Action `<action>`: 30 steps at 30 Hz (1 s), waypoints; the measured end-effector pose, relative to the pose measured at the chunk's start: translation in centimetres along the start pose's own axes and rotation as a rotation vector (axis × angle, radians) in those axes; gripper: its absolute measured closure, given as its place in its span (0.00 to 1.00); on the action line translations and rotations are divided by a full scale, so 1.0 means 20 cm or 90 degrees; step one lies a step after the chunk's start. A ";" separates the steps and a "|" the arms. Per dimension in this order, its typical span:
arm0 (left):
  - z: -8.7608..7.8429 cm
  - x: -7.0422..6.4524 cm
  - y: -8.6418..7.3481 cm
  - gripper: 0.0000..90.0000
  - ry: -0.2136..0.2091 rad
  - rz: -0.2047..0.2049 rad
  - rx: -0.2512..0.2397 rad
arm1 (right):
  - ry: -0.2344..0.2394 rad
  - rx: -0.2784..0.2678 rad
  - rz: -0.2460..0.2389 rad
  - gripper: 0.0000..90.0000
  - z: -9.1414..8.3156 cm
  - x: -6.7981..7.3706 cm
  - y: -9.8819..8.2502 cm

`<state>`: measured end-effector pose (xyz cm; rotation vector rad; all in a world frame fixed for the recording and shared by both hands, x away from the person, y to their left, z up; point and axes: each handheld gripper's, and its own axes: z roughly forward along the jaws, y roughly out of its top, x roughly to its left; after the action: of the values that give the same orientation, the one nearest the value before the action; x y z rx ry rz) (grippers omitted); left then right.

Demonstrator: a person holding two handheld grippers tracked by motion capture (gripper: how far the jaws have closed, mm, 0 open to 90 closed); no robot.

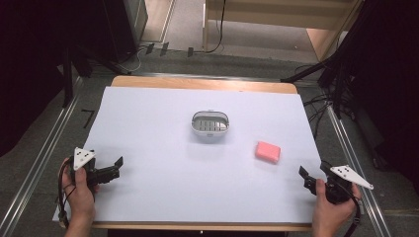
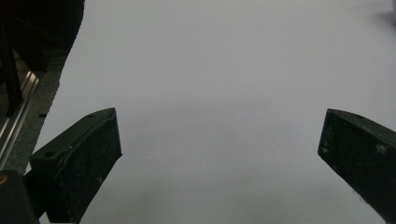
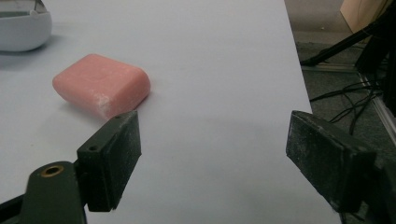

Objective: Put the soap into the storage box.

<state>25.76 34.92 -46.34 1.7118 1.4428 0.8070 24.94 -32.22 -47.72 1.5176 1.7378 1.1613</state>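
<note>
A pink soap bar (image 1: 268, 151) lies on the white table sheet, right of centre; the right gripper view has the same soap bar (image 3: 102, 84) just beyond its left jaw. A white oval soap dish (image 1: 211, 123) with a slotted insert stands mid-table, and its rim (image 3: 22, 29) peeks in at the top left of the right gripper view. My right gripper (image 1: 312, 174) rests near the table's right front corner, open, nothing between its jaws (image 3: 215, 154). My left gripper (image 1: 119, 166) sits at the left front, open over bare sheet (image 2: 219, 144).
The white sheet (image 1: 163, 187) covers most of the wooden table. Metal rails (image 1: 34, 163) run along both sides. Cables and dark stands (image 1: 341, 84) crowd the floor to the right, and a tripod leg (image 3: 345, 44) lies beyond the table's right edge.
</note>
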 end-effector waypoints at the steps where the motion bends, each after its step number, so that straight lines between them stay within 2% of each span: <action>1: 0.00 0.00 0.00 0.00 0.000 0.000 0.000 | 0.002 0.003 -0.005 0.22 0.00 0.00 0.00; 4: 0.00 0.00 0.00 0.00 0.000 0.000 0.000 | 0.007 0.011 -0.022 0.26 0.00 0.02 0.01; 7: 0.00 0.00 0.00 0.00 -0.003 0.000 0.000 | 0.000 0.023 -0.056 0.27 0.00 0.04 0.04; 10: 0.00 0.00 0.00 0.00 -0.001 0.002 0.001 | 0.008 0.038 -0.083 0.28 0.01 0.04 0.07; 12: 0.00 0.00 0.00 0.00 -0.002 0.003 0.003 | 0.019 0.055 -0.093 0.29 0.02 0.04 0.09; 16: 0.00 0.00 0.00 0.00 -0.002 0.002 0.003 | 0.025 0.097 -0.133 0.30 0.05 0.05 0.14; 18: 0.00 0.00 0.00 0.00 -0.003 0.001 0.002 | 0.029 0.106 -0.140 0.30 0.06 0.05 0.14; 19: 0.00 0.00 0.00 0.00 -0.003 0.001 0.003 | 0.048 0.128 -0.155 0.33 0.08 0.06 0.16; 21: 0.00 0.00 0.00 0.00 -0.003 0.003 0.004 | 0.061 0.158 -0.179 0.34 0.11 0.08 0.18; 27: 0.00 0.00 0.00 0.00 -0.003 0.001 0.003 | 0.105 0.193 -0.212 0.36 0.16 0.11 0.24; 30: 0.00 0.00 0.00 0.00 -0.001 0.004 0.003 | 0.114 0.208 -0.238 0.36 0.18 0.13 0.26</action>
<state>25.79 34.84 -46.35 1.7203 1.4407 0.8061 30.06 -28.84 -44.60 1.2091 2.3035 0.8715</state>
